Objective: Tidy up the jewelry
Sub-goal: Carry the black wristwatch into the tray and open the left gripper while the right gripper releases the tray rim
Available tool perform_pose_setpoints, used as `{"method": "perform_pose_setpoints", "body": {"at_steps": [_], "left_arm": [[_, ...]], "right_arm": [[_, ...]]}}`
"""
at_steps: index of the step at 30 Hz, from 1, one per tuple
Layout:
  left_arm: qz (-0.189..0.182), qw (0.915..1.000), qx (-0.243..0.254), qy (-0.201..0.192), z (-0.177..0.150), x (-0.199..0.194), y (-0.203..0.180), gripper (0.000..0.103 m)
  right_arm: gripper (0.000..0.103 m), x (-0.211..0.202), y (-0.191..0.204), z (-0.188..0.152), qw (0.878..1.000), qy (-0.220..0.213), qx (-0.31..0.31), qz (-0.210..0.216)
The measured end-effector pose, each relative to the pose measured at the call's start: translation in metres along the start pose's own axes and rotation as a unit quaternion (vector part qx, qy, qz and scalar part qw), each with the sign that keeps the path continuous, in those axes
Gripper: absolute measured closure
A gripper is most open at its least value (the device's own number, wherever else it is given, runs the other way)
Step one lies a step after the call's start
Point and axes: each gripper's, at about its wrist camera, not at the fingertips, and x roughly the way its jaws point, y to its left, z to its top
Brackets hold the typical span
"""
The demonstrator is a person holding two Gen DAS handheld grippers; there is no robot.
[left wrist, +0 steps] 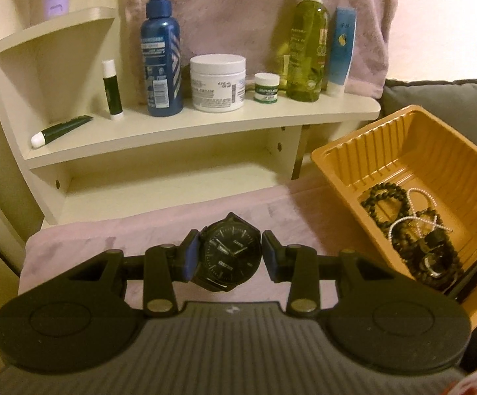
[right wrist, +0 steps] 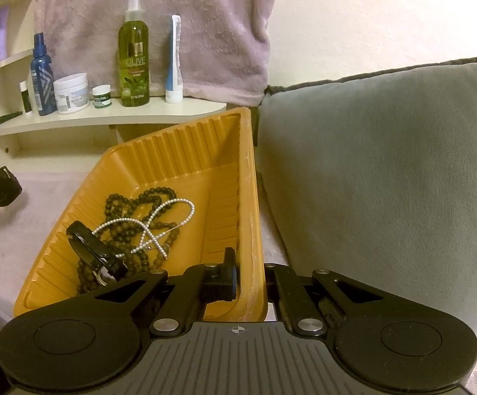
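My left gripper (left wrist: 231, 256) is shut on a black wristwatch (left wrist: 230, 252), face toward the camera, held above the pink cloth left of the orange tray (left wrist: 343, 161). The tray holds dark bead strands (left wrist: 386, 197), a pearl strand (left wrist: 416, 204) and another black watch (left wrist: 434, 256). My right gripper (right wrist: 250, 276) is shut on the tray's right wall (right wrist: 248, 197), one finger inside and one outside. In the right wrist view the beads (right wrist: 129, 204), pearls (right wrist: 172, 212) and black watch (right wrist: 93, 247) lie in the tray. The left gripper's finger (right wrist: 3, 186) shows at the left edge.
A cream shelf unit (left wrist: 205, 121) stands behind with a blue spray bottle (left wrist: 162, 56), white jar (left wrist: 218, 82), small green jar (left wrist: 266, 88), olive oil bottle (left wrist: 307, 49), blue tube (left wrist: 340, 52) and lip balms. A grey cushion (right wrist: 386, 171) lies right of the tray. Pink cloth (left wrist: 159, 230) covers the surface.
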Motion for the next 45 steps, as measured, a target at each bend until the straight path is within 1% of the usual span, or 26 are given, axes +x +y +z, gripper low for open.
{"method": "perform_pose_setpoints", "body": {"at_steps": [9, 19, 30, 37, 45], "left_arm": [[-0.016, 0.9997, 0.014, -0.011, 0.012, -0.011, -0.016, 0.067], [-0.037, 0.9987, 0.025, -0.025, 0.025, -0.020, -0.036, 0.067], [-0.045, 0.9978, 0.036, -0.032, 0.033, -0.026, -0.050, 0.067], [-0.057, 0.9969, 0.039, -0.038, 0.039, -0.032, -0.057, 0.067], [-0.088, 0.9942, 0.044, -0.044, 0.050, -0.038, -0.077, 0.067]], "right_arm": [[0.099, 0.002, -0.002, -0.001, 1.000, 0.002, 0.005, 0.001], [0.099, 0.008, -0.011, -0.005, 1.000, 0.004, 0.021, 0.013], [0.099, 0.015, -0.019, -0.005, 0.999, 0.000, 0.026, 0.025], [0.099, 0.019, -0.023, -0.004, 0.999, -0.001, 0.036, 0.039], [0.099, 0.027, -0.026, -0.003, 0.996, 0.000, 0.057, 0.067]]}}
